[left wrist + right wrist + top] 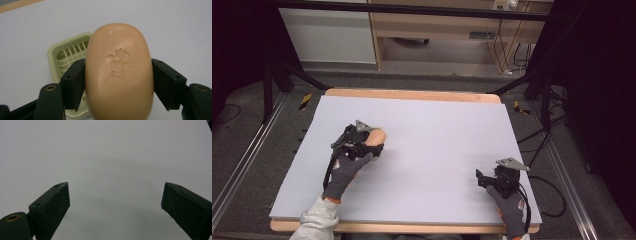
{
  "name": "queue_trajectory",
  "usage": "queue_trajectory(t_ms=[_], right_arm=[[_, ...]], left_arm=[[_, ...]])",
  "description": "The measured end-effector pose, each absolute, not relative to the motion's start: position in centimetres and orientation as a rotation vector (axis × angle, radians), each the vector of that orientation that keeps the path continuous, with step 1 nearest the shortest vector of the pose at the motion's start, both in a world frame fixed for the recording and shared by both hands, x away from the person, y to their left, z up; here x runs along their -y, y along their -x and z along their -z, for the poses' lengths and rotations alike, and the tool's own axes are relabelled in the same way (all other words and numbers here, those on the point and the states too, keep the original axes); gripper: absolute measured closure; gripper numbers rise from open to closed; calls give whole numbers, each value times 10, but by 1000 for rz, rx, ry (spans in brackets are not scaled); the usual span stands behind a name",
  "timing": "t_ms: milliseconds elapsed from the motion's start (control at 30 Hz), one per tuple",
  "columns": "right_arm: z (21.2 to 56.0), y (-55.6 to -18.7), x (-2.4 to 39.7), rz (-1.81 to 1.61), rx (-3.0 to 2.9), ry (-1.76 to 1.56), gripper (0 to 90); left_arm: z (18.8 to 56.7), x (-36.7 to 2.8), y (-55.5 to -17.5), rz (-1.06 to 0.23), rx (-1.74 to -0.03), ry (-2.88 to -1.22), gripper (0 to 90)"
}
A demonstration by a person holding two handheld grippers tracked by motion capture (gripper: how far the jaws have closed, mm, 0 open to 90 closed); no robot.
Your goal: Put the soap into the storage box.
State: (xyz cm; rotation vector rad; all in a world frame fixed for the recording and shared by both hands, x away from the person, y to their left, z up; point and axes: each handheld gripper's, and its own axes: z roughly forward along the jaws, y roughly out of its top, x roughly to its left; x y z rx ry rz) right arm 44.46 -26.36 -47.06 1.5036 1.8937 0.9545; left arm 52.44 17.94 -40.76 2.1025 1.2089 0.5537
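- Soap bar (118,72), peach-coloured, oval, w/ embossed mark on its face: clamped by left gripper (118,82), one jaw pressed on each long side.
- Soap dish (68,58), pale green w/ slatted floor, lies on the mat directly behind and below the bar; whether the bar touches it cannot be told.
- In high view, left gripper (362,142) w/ bar (376,136) sits at left-centre of the mat; the dish is hidden under the hand.
- Right gripper (115,205): jaws spread wide, nothing between them. In high view it (492,180) rests well right of the bar, near the mat's front right corner.
- Step judged: bar in carry at the dish, either just lifted from it or about to be set in; direction cannot be told.
- Next move, if placing: centre bar over slats, lower flat, then release. Risk: smooth bar could slip in jaws.
- Surface: grey mat (437,130) on wooden table (412,94), otherwise bare.
- Room: dark floor, black frame struts, wooden cabinet (437,25) and cables behind the table.
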Motion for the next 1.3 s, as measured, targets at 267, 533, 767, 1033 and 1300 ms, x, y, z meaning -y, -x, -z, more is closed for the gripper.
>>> queue_trajectory(t_ms=[267,533,767,1033,1300], right_arm=[[471,-445,264,-953,-1893,-1502,86],[471,-445,264,-953,-1893,-1505,85],[471,-445,263,-958,-1891,-1513,85],[471,-446,263,-958,-1893,-1516,84],[471,-446,263,-955,-1895,-1517,84]], left_arm=[[412,-181,-533,-558,-1234,-2099,316],[415,-185,-541,-565,-1259,-2089,316],[418,-191,-547,-557,-1285,-2076,316],[424,-195,-553,-558,-1314,-2072,316],[429,-195,-557,-554,-1331,-2086,316]])
